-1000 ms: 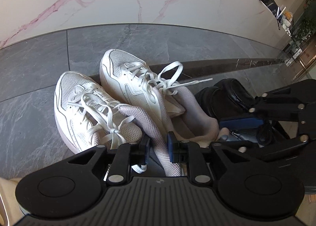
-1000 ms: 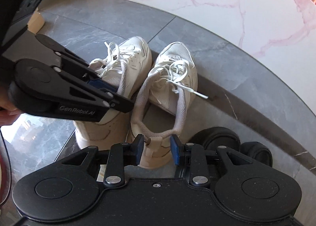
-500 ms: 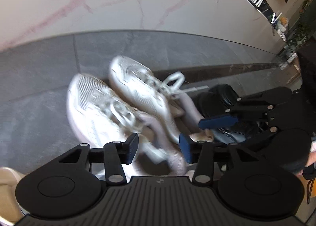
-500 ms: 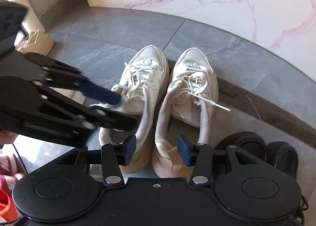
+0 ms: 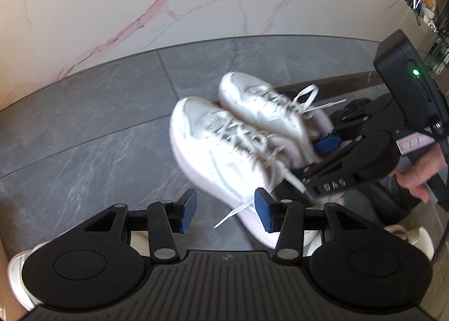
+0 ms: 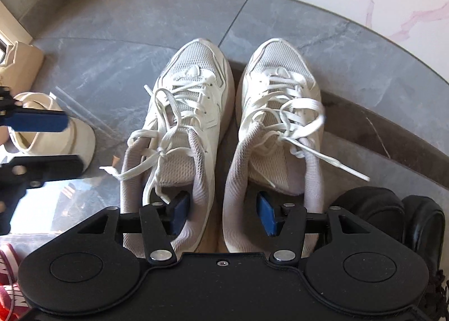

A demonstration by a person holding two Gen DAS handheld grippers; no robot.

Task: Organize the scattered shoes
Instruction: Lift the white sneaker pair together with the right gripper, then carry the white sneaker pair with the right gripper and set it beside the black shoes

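White sneakers (image 6: pixel 224 136) are seen paired, toes to wall, heels nearest right gripper (image 6: pixel 221 216); both grippers' fingers spread, nothing pinched; left gripper (image 5: pixel 226 210) offset leftward.

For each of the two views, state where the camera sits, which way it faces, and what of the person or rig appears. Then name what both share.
Left wrist: behind the open left gripper, looking down at the sneakers; right gripper and a hand show.
Right wrist: behind the open right gripper, above the sneakers' heels; left gripper shows.
Shared: sneakers, grey floor.
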